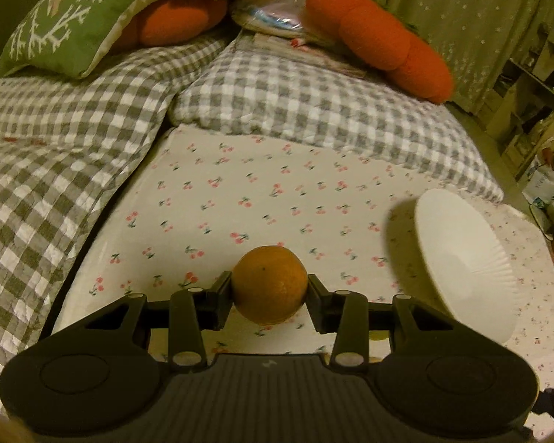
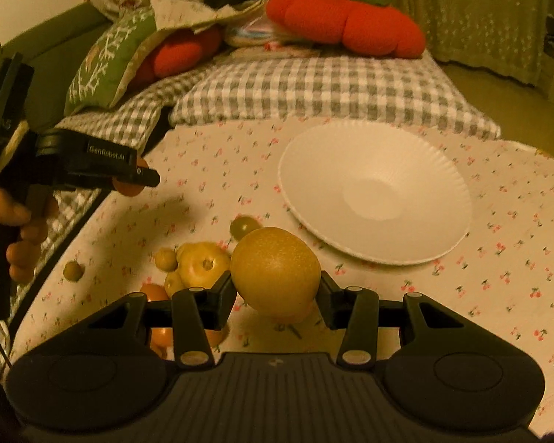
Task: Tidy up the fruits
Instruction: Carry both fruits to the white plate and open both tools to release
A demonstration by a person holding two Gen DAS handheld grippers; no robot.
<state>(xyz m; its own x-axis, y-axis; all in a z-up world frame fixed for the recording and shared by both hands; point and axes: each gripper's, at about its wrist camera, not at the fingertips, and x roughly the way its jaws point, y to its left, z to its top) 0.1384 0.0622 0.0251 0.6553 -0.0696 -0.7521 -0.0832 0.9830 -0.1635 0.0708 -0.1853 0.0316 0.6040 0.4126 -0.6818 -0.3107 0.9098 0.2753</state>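
Several fruits sit half hidden behind the right gripper (image 2: 277, 288) at lower left of the right wrist view: an orange one (image 2: 155, 291) and small yellow-green ones (image 2: 203, 265) blur together on the cherry-print cloth (image 2: 498, 258). The white plate (image 2: 373, 192) lies right of centre, whole here, but cut off by the frame edge in the left view. The right gripper's fingers clamp a round yellow-brown pear (image 2: 275, 277), its long axis roughly upright. The left gripper (image 1: 269, 291) clamps a round orange (image 1: 269, 284) at lower centre, raised above the cloth.
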